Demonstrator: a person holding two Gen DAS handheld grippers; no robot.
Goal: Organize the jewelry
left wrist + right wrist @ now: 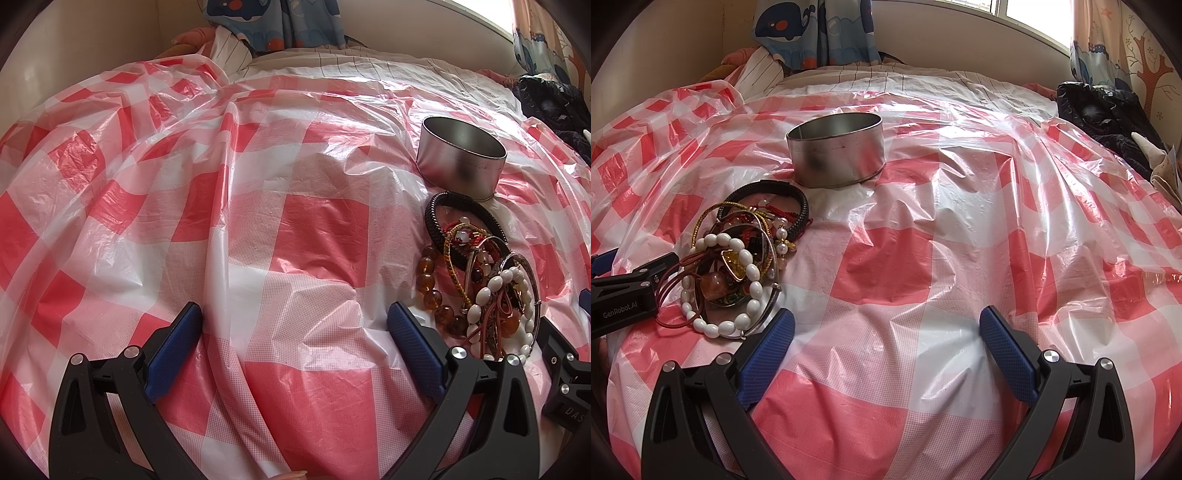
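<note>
Left gripper (295, 332): jaws wide, nothing between the pads, only checked sheet (258, 184) beneath. Right gripper (886, 336): same, wide and empty.

Jewelry pile (484, 280) lies on the sheet between the two tools. From the left gripper it sits just off the right finger, forward-right. From the right gripper it sits just off the left finger, forward-left; the white bead bracelet (738, 280) nearly touches that fingertip. Right looks marginally nearer, but the fisheye makes this uncertain.

Tin (836, 149) stands upright, open top, beyond the pile, near the black braided band (775, 206) at the pile's far edge. The pile's long axis runs roughly from the tools toward the tin.

Judgement: nothing is in the tin as far as its visible inner wall shows; the floor is hidden. Either tool must swing sideways toward the other one before closing. Pieces are tangled, so one pinch may lift several.
</note>
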